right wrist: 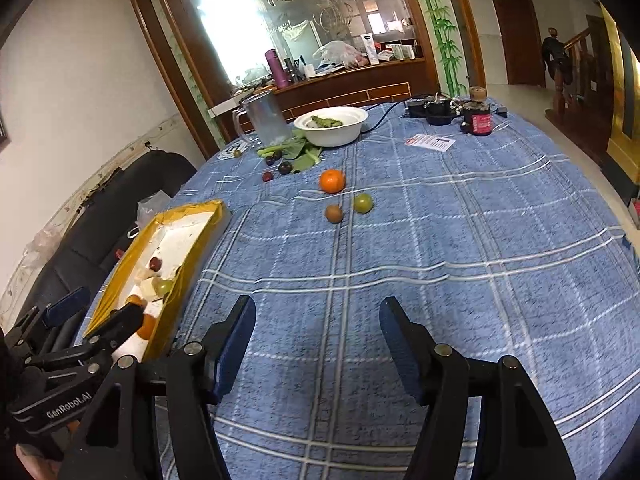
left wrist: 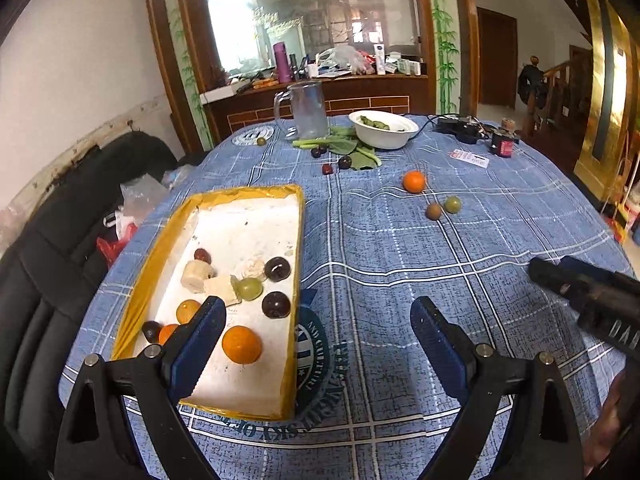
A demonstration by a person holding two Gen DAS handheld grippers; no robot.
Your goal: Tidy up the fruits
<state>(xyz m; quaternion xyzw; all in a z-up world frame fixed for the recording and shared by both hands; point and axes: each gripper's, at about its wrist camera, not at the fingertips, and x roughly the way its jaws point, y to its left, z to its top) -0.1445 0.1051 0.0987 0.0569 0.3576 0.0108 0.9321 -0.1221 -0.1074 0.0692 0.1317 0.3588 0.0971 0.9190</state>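
Gathering loose fruit into the tray (left wrist: 294,240) looks underway: left tongs (left wrist: 318,322) and right tongs (right wrist: 318,322) both gape, empty. Beyond the tray on the worktop (right wrist: 480,240) lie an orange (right wrist: 332,181) and two small fruits; next likely reach there.

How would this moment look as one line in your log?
left gripper: open, empty | right gripper: open, empty | tray: partly filled | orange: loose on tablecloth
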